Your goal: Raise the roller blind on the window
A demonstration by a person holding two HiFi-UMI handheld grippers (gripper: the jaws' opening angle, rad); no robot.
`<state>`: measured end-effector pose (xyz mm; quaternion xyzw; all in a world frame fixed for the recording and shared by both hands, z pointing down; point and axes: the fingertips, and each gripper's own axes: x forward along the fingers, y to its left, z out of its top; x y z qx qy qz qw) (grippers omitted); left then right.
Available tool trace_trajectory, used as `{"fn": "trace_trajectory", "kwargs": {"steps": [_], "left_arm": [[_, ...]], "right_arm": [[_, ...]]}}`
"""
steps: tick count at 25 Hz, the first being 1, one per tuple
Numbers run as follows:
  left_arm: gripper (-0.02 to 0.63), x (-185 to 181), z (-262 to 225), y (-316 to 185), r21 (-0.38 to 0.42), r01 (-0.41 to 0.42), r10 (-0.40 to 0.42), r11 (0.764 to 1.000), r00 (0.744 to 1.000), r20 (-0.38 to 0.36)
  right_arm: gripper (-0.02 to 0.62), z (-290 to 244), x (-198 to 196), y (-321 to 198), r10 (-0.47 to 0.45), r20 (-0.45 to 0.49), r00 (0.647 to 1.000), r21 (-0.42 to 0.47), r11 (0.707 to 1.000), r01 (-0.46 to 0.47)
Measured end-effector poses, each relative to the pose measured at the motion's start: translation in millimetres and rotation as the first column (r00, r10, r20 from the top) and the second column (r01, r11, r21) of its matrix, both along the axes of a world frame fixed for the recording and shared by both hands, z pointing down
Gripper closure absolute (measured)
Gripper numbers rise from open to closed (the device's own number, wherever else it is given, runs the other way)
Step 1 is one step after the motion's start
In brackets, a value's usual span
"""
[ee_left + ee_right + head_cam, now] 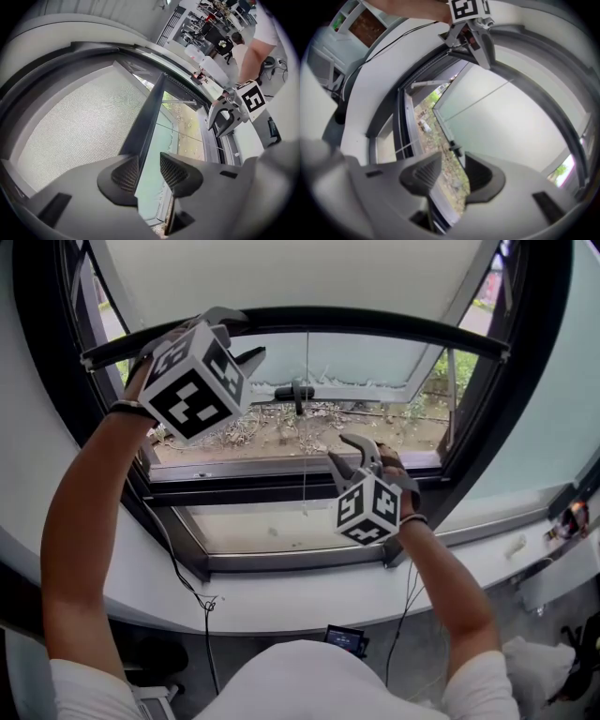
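The pale roller blind (281, 273) covers the upper window and ends in a dark bottom bar (375, 322). My left gripper (246, 334) is raised at the upper left with one finger above the bar and one below. In the left gripper view the bar (150, 117) runs between the open jaws of my left gripper (149, 171), with a strip of daylight beside the right pad. A thin cord (306, 427) hangs mid-window. My right gripper (337, 448) is lower, just right of the cord, open and holding nothing. Only window frame shows past my right gripper (452, 176).
A black window handle (298, 395) sits on the tilted sash behind the cord. The white sill (281, 601) runs below, with a black cable (187, 577) hanging over it. A small screen (344, 638) lies near my body. Desks and a person (255, 47) are behind.
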<state>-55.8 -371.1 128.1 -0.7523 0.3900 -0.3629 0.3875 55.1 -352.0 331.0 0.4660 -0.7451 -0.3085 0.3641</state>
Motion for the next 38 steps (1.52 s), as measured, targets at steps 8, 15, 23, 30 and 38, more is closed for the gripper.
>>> {"fn": "trace_trajectory", "kwargs": {"steps": [8,15,23,30,38], "left_arm": [[0.449,1.8,-7.8,-0.5,0.011,0.000,-0.001,1.000,1.000,0.025],[0.449,1.4,-30.1,0.7,0.042,0.002,-0.002,0.999,1.000,0.003],[0.449,2.4,-67.4,1.4,0.114,0.013,-0.017,0.993,0.999,0.027],[0.449,2.9,-86.0,3.0,0.146,0.018,-0.024,0.989,0.999,0.042],[0.449,3.5,-87.6,1.7,0.150,0.018,-0.028,0.989,0.997,0.065]], "right_arm": [[0.442,21.6,-16.2,2.9,-0.056,0.066,0.996,-0.101,0.993,0.063],[0.442,34.4,-25.4,5.0,-0.077,0.080,0.994,-0.138,0.986,0.088],[0.442,50.4,-34.0,5.7,-0.085,0.151,0.985,-0.218,0.969,0.117],[0.442,60.4,-42.3,0.3,-0.062,0.195,0.979,-0.262,0.958,0.113],[0.442,74.4,-55.0,-18.8,0.035,0.320,0.947,-0.333,0.940,0.078]]}}
